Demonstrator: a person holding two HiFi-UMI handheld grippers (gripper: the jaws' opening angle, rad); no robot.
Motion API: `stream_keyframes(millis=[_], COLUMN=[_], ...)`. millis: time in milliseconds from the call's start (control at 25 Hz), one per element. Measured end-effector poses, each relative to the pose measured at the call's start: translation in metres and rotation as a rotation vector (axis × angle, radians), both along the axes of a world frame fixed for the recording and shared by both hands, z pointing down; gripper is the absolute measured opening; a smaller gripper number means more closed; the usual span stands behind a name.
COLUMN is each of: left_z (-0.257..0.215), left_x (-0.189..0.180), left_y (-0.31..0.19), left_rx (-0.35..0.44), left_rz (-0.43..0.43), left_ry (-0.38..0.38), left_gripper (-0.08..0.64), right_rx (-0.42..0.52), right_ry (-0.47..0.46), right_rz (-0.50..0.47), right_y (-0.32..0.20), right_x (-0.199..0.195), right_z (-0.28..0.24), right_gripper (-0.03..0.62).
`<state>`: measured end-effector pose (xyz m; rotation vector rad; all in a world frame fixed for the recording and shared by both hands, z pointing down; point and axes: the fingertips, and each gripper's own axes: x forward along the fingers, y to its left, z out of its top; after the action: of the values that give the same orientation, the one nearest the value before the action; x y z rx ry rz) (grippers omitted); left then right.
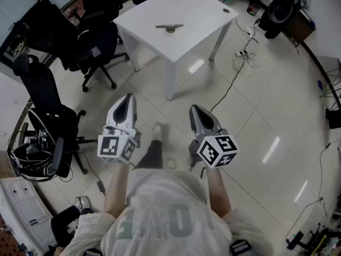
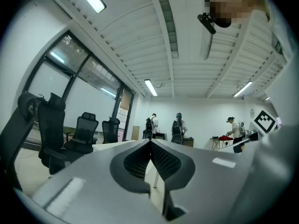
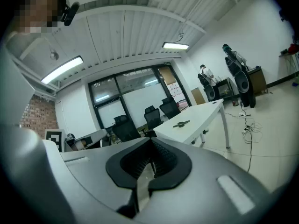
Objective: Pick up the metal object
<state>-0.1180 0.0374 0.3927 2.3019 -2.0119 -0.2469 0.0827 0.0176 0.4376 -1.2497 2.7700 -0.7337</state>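
On the white table (image 1: pixel 186 9) in a tiled office, the metal object (image 1: pixel 169 27) lies untouched near its middle. The left gripper (image 1: pixel 127 99) and right gripper (image 1: pixel 195 111), both closed and empty, are well short of it. Approach, grasp and lift all remain.

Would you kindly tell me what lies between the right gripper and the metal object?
In the head view, only bare floor tiles and the white table's near corner separate right gripper and metal object.

One table (image 1: pixel 205 12) — one metal object (image 1: pixel 169 27).
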Motion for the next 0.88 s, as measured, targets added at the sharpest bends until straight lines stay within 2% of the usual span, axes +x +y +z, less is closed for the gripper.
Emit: stream_keyframes(millis=[120, 280, 360, 600, 880], left_z=[0.009, 0.026, 0.025, 0.005, 0.001], left_x=[-0.015, -0.045, -0.059, -0.073, -0.083], left_y=[-0.024, -0.079, -0.117, -0.228, -0.34], left_rx=[0.002, 0.013, 0.011, 0.043, 0.026], left_rz=[0.005, -0.004, 0.001, 0.072, 0.179], left_ry=[0.008, 0.139, 0.17, 0.154, 0.115], left_gripper=[0.002, 0.002, 0.002, 0.002, 0.002], right_rx=[-0.002, 0.024, 0.04, 0.062, 0.052], right_ry=[-0.004, 0.02, 0.024, 0.018, 0.012], right_rz=[0.01, 0.016, 0.034, 0.085, 0.13], right_y=[-0.028, -0.076, -0.109, -0.213, -0.312], right_x=[-0.018, -0.044, -0.052, -0.071, -0.112], right_z=[0.007, 0.006, -0.005, -0.022, -0.015], right_gripper=[0.011, 0.011, 0.011, 0.011, 0.012])
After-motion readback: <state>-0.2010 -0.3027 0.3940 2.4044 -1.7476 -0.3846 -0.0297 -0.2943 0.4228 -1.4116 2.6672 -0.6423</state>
